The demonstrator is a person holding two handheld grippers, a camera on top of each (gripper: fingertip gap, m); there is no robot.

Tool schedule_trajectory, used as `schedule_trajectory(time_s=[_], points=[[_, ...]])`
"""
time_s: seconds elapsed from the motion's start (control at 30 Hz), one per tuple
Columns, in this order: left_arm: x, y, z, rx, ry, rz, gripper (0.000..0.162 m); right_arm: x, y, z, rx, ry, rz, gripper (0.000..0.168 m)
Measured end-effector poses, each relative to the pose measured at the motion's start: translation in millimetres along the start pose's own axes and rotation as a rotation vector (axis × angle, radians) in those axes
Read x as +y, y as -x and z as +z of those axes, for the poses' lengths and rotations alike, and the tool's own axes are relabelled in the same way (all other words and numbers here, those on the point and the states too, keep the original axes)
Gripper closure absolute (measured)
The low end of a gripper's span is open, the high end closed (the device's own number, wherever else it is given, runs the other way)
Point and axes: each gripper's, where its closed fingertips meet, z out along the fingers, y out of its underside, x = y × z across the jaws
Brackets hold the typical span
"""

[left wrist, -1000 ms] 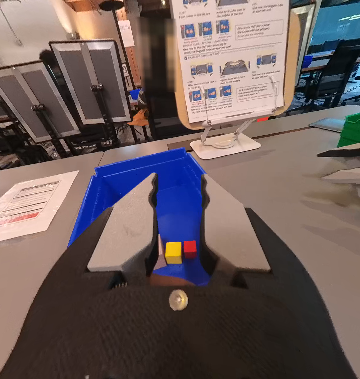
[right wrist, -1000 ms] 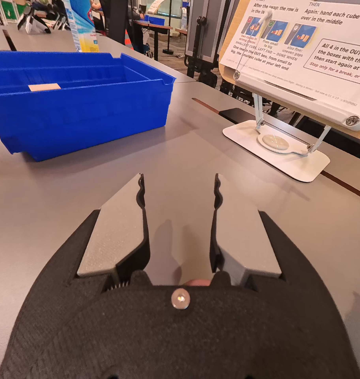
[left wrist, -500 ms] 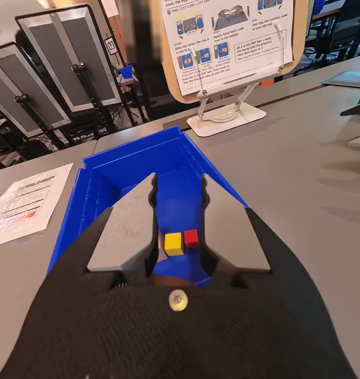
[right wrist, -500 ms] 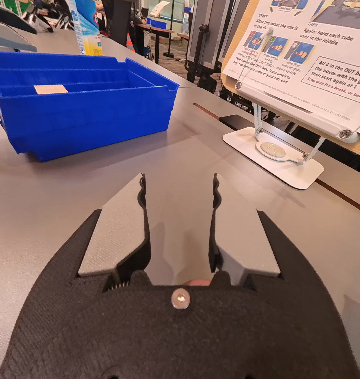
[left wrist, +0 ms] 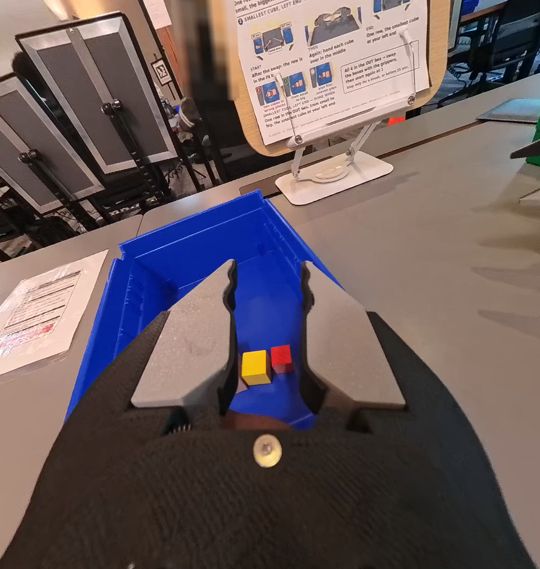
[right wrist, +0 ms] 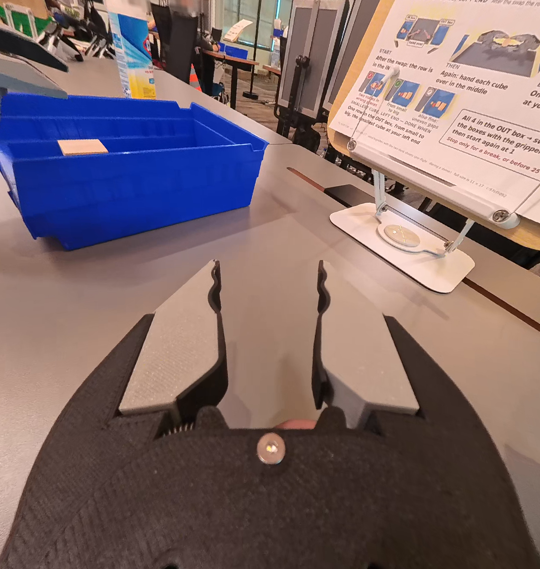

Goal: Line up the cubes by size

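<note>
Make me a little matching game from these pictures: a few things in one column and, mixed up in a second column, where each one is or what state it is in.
Things:
1. yellow cube
2. red cube
3. left hand-held gripper
4. document stand

Places or states:
A. on the grey table, holding a printed sheet
B. open, hanging above the blue bin
C. in the bin, to the right of its bigger neighbour
D. in the bin, the larger of the two fully visible cubes

Pairs: 1-D, 2-C, 3-B, 4-A
</note>
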Motion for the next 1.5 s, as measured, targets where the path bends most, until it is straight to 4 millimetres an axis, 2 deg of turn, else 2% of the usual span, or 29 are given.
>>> schedule_trajectory(time_s=[0.33,0.47,0.73,0.9,1.17,1.5], points=[[6,-1,1,0.017,0.022,0.011,0.123,2,4,2,-0.012,0.010,-0.006,0.108],[9,-4,-2,0.094,0.048,-0.001,0.122,3,4,2,-0.018,0.011,0.004,0.108],[-7,16,-13,0.063,0.008,-0.005,0.122,5,6,4,-0.018,0.018,-0.001,0.109],[-14,15,-16,0.058,-0.058,-0.072,0.124,6,4,4,-0.018,0.022,0.011,0.109],[-7,7,-12,0.043,-0.009,0.010,0.125,4,6,3,-0.020,0.014,0.007,0.109],[2,7,-9,0.042,0.018,0.022,0.124,1,6,1,-0.021,0.006,0.006,0.109]])
